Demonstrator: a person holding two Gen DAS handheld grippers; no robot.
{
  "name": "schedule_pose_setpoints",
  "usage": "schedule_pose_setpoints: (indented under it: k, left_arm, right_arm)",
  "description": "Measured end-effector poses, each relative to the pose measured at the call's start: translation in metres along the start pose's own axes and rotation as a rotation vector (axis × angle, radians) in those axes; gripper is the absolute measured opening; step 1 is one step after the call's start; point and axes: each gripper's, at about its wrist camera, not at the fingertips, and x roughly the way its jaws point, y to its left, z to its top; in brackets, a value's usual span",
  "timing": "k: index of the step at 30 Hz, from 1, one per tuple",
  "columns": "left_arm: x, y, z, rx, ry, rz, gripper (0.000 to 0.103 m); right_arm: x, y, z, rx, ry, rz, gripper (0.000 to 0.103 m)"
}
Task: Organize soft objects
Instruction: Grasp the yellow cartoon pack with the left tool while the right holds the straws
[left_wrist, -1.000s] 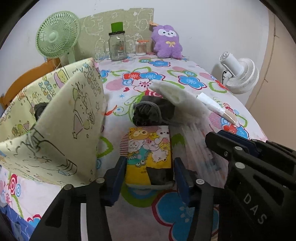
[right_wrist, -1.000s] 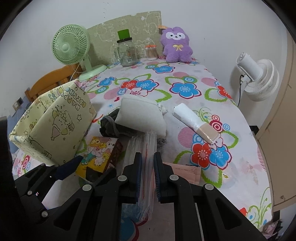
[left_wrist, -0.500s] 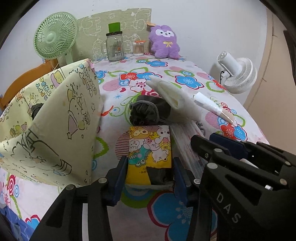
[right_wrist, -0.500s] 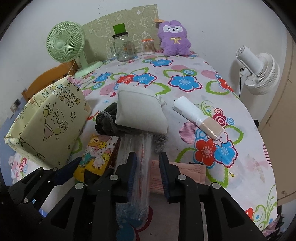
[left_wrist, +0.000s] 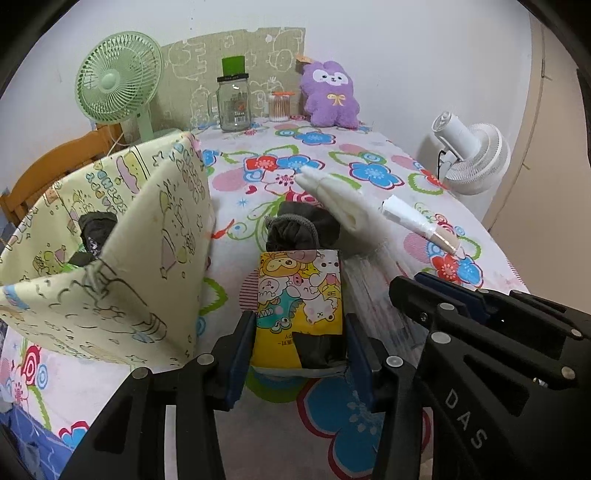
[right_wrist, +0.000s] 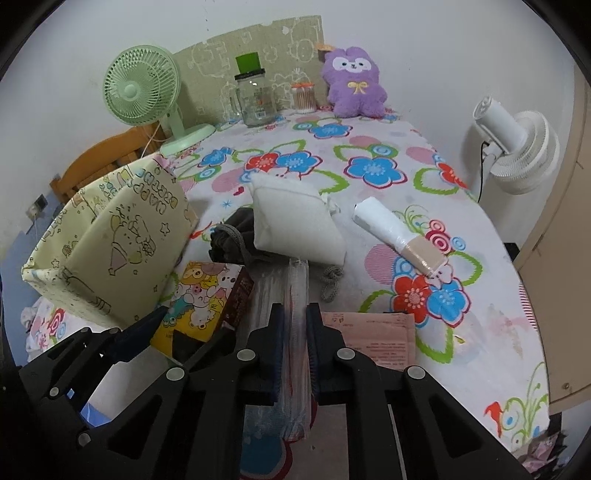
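Left wrist view, left fingers (left_wrist: 300, 349) clamping cartoon tissue pack (left_wrist: 300, 295) lengthwise pointing away, right fingers (right_wrist: 295, 350) pinching clear packet (right_wrist: 295, 295).

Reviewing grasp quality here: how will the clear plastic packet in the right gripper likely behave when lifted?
The clear plastic packet looks thin and crinkly, so it will probably sag beyond the right gripper. Its glossy film may slip. It seems light, being flat and see-through.

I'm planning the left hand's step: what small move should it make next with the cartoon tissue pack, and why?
Probably lift the tissue pack and carry it left toward the open fabric bin. The left gripper has its fingers against both sides of the pack, which rests on the tablecloth beside the bin. The right gripper pinches a clear plastic packet.
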Motion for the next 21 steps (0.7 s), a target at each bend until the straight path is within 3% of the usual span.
schedule_pose_setpoints:
  k: [21]
  left_arm:
    - [-0.05,-0.009,0.019,0.013,-0.1,0.001,0.049]
  right_arm:
    - [-0.06,0.006,0.013,-0.005,-0.127,-0.04,0.014]
